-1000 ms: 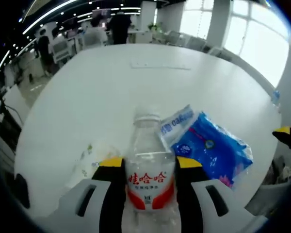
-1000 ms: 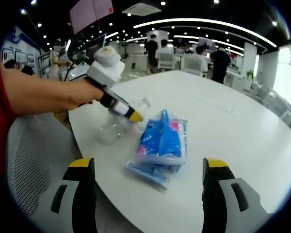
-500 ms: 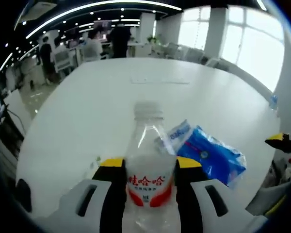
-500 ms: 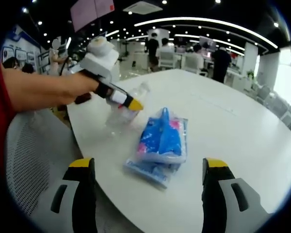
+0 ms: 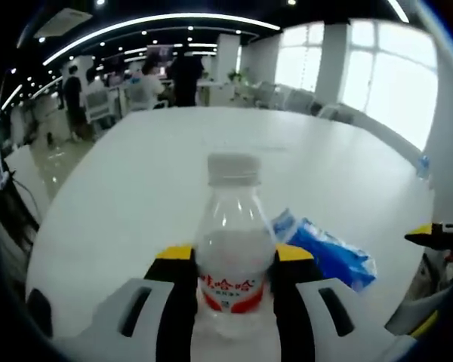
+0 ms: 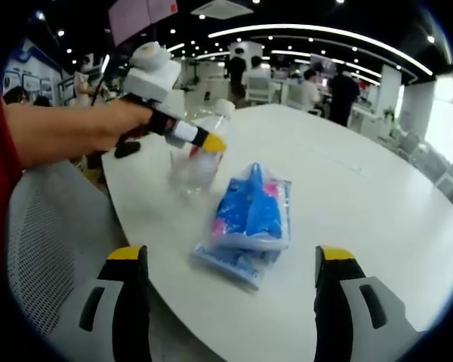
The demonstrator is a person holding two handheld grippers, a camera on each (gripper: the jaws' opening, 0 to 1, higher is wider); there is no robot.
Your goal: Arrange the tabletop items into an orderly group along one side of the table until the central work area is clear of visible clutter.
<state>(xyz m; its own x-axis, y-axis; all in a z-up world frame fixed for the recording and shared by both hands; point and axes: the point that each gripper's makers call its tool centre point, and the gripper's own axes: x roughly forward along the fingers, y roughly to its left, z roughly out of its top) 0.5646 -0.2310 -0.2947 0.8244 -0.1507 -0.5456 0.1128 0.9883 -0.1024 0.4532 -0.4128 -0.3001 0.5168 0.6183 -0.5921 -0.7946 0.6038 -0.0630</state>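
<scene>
A clear plastic water bottle [image 5: 230, 249] with a red and white label and a white cap stands upright between my left gripper's [image 5: 226, 260] yellow-tipped jaws, which are shut on it. From the right gripper view the same bottle [image 6: 198, 154] shows near the table's left edge, with the left gripper [image 6: 200, 139] held by a person's hand. A blue plastic packet [image 6: 249, 219] lies flat on the white table [image 6: 347, 196], just right of the bottle; in the left gripper view the packet [image 5: 325, 253] sits behind and right of the bottle. My right gripper [image 6: 230, 279] is open, short of the packet, holding nothing.
The round white table [image 5: 174, 158] stretches far ahead with bare surface. A mesh office chair [image 6: 45, 241] stands by the table's near left edge. People and desks fill the office behind. My right gripper's yellow tip [image 5: 430, 234] enters the left gripper view at the right edge.
The bottle, lying tilted a second ago, has been raised upright in my left gripper. The right gripper and the blue packet have stayed put.
</scene>
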